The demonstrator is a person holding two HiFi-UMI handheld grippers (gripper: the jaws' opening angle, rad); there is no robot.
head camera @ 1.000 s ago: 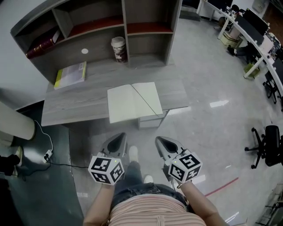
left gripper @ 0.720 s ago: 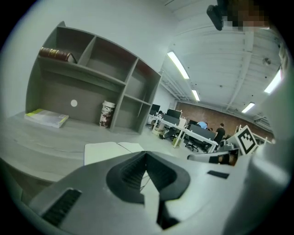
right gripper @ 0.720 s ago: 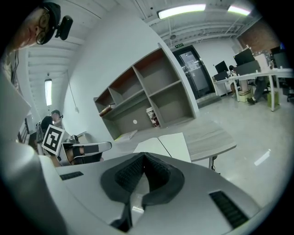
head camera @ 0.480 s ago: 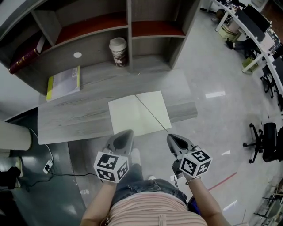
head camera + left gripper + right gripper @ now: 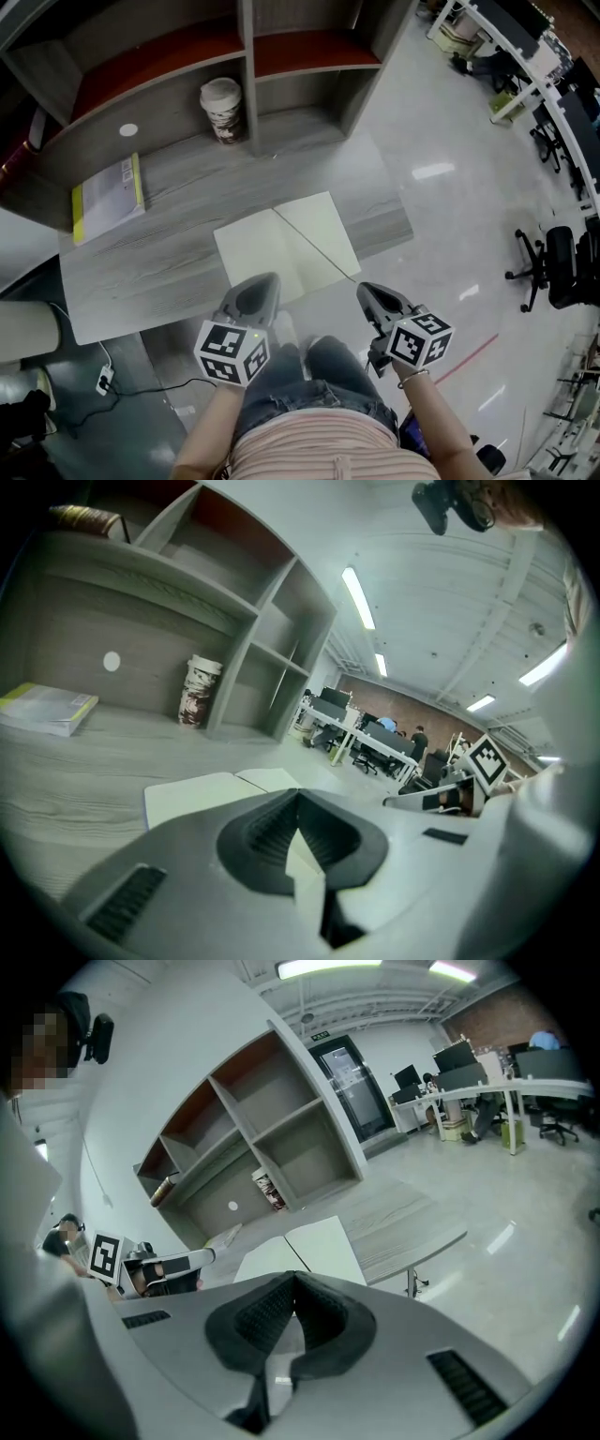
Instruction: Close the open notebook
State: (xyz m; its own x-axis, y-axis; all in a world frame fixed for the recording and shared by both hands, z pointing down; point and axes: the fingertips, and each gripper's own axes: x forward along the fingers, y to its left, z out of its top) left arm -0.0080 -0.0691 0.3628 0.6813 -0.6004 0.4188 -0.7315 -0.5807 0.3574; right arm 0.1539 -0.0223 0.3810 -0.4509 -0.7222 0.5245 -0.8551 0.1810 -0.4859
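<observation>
An open notebook [image 5: 286, 246] with blank pale pages lies flat near the front edge of the grey desk [image 5: 169, 253]. It also shows in the left gripper view [image 5: 202, 794] and the right gripper view [image 5: 314, 1241]. My left gripper [image 5: 265, 280] hangs at the notebook's near left corner, shut and empty [image 5: 298, 794]. My right gripper [image 5: 364, 290] sits just off the desk's front edge, near the notebook's right page, also shut with nothing in it [image 5: 295, 1275]. Neither gripper touches the notebook.
A paper cup [image 5: 222, 108] stands at the back of the desk by the shelf unit [image 5: 248, 66]. A yellow-edged book [image 5: 106, 197] lies at the left. A cable [image 5: 103, 380] runs over the floor at the left; office chairs [image 5: 553, 277] stand at the right.
Both grippers have moved forward and a little down, from over the floor up to the desk's front edge by the notebook. The notebook has not moved.
</observation>
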